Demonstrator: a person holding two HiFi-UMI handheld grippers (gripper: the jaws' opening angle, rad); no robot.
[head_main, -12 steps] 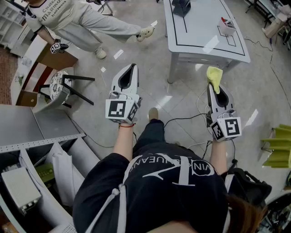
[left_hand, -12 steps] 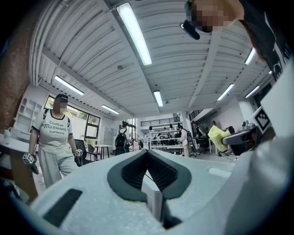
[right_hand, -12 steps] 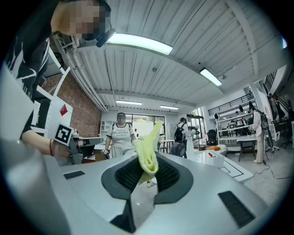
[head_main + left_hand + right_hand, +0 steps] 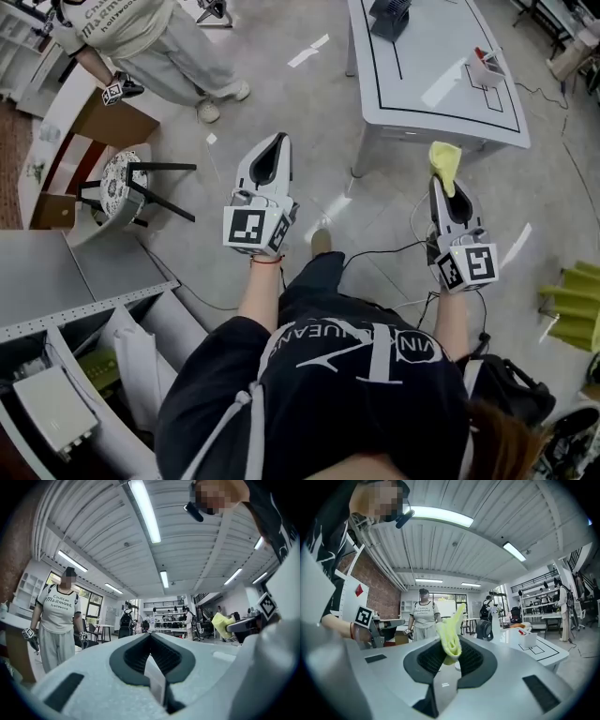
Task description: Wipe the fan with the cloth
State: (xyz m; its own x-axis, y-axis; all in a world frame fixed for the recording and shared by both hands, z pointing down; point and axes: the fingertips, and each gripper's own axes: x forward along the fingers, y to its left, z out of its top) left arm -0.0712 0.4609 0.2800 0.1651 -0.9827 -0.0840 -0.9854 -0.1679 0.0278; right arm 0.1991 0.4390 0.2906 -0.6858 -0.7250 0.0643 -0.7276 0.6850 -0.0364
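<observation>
Now pinching the yellow cloth point(image 4: 444, 161) in the right gripper point(image 4: 440, 186), the fan point(image 4: 389, 17) well ahead on the table point(image 4: 441, 94). Pressed together, empty, at the left gripper point(image 4: 277, 139).

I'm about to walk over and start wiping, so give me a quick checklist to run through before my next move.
1. Cloth clamped in right gripper: ok.
2. Left gripper empty, jaws together: ok.
3. Fan within reach: not ok; it stands far back on the white table, and both grippers are short of the table's edge.
4. Floor path clear: not ok; a black cable lies ahead of the feet.
5. Fan switched off: cannot tell.
</observation>
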